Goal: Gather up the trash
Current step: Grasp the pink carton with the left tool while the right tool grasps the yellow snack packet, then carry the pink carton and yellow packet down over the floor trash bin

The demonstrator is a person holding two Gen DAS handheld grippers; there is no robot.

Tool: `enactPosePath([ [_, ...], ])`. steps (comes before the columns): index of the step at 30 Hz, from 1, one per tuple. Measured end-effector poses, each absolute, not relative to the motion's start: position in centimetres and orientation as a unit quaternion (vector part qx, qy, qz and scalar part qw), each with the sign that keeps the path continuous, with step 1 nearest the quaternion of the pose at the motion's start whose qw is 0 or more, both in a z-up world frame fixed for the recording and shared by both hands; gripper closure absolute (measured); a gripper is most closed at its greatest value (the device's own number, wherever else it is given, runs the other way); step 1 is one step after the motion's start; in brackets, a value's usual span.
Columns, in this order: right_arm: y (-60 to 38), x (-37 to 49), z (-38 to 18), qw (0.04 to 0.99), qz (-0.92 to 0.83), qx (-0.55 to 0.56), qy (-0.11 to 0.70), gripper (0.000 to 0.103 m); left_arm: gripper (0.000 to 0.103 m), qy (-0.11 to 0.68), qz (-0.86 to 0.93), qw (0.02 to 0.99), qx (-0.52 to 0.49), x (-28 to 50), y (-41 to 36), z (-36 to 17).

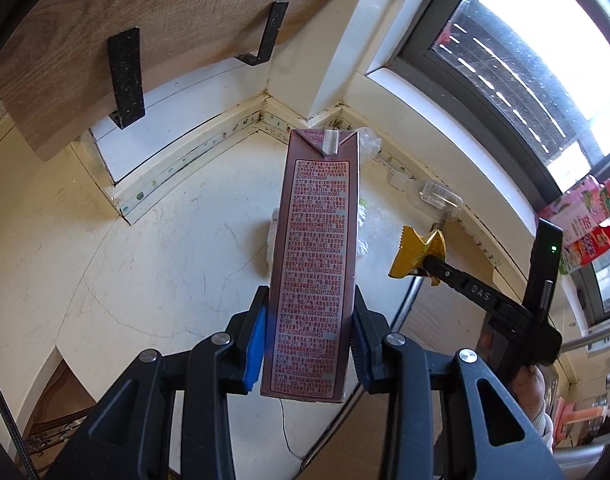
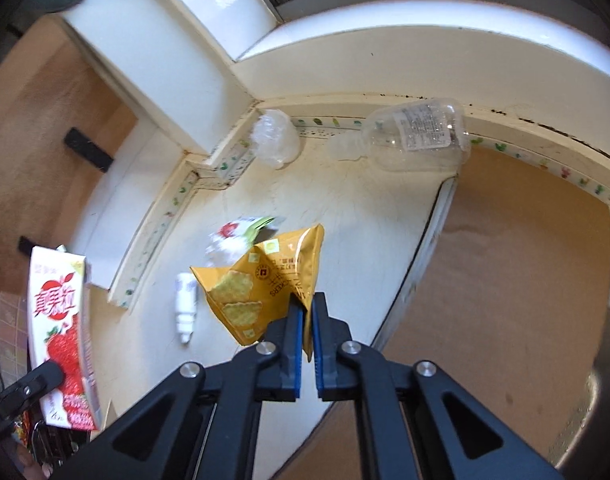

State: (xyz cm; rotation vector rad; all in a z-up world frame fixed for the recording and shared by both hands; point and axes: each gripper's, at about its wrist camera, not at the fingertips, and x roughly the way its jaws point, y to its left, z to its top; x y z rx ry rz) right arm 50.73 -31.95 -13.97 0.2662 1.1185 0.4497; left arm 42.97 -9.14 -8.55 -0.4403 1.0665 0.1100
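Brown and covered in tiny red print, the tall paper drink carton (image 1: pixel 311 264) sits squeezed between the blue pads of the left gripper (image 1: pixel 309 344), held up above the cream countertop (image 1: pixel 145 248). Only the right wrist camera shows the carton's other face, white with red strawberries (image 2: pixel 63 332), at the left edge of its picture.

The right gripper (image 2: pixel 308 336) pinches the corner of a crumpled yellow cracker wrapper (image 2: pixel 265 284), its jaws almost closed on it. In the left wrist camera the same wrapper looks shiny gold (image 1: pixel 419 252), off to the right of the carton.

Under the wrapper, on the countertop (image 2: pixel 365 232), lies a small white squeeze bottle (image 2: pixel 185 306), and just past it a torn white and green packet (image 2: pixel 241 234). The left camera hides most of these behind the carton.

Farther back, by the wall, lies a clear plastic bottle with a label (image 2: pixel 413 138) on its side, and a ball of clear plastic wrap (image 2: pixel 275 140) sits in the corner. The left camera shows them too, the bottle (image 1: pixel 433 196) and the plastic wrap (image 1: pixel 369 144), plus a wooden shelf on black brackets (image 1: pixel 105 40) and a bright window (image 1: pixel 545 60).
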Motion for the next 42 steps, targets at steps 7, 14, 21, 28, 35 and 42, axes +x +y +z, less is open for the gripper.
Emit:
enactPosePath([
  [7,-32.3,41.7,-8.7,0.829,0.226,0.13,0.495,0.099,0.068,0.496,0.004,0.846,-0.195,35.5,-9.0,-6.0],
  [14,-30.4,29.2,-4.7,0.847,0.224,0.132,0.464,0.099,0.068,0.489,-0.046,0.852,-0.183,24.7,-6.6,-4.7],
  [21,-26.4,16.9,-6.1,0.843,0.217,0.142,0.471,0.099,0.068,0.506,-0.078,0.839,-0.183,12.9,-1.7,-7.3],
  [28,-21.5,9.4,-12.1,0.807,0.211,0.126,0.538,0.099,0.068,0.567,-0.074,0.8,-0.181,5.0,2.0,-14.1],
  [35,-18.9,7.3,-23.0,0.766,0.165,0.112,0.612,0.099,0.068,0.643,-0.047,0.737,-0.203,2.5,4.5,-25.8],
  [42,-17.4,7.1,-36.1,0.731,0.115,0.102,0.665,0.099,0.068,0.71,-0.015,0.668,-0.221,2.5,5.6,-39.9],
])
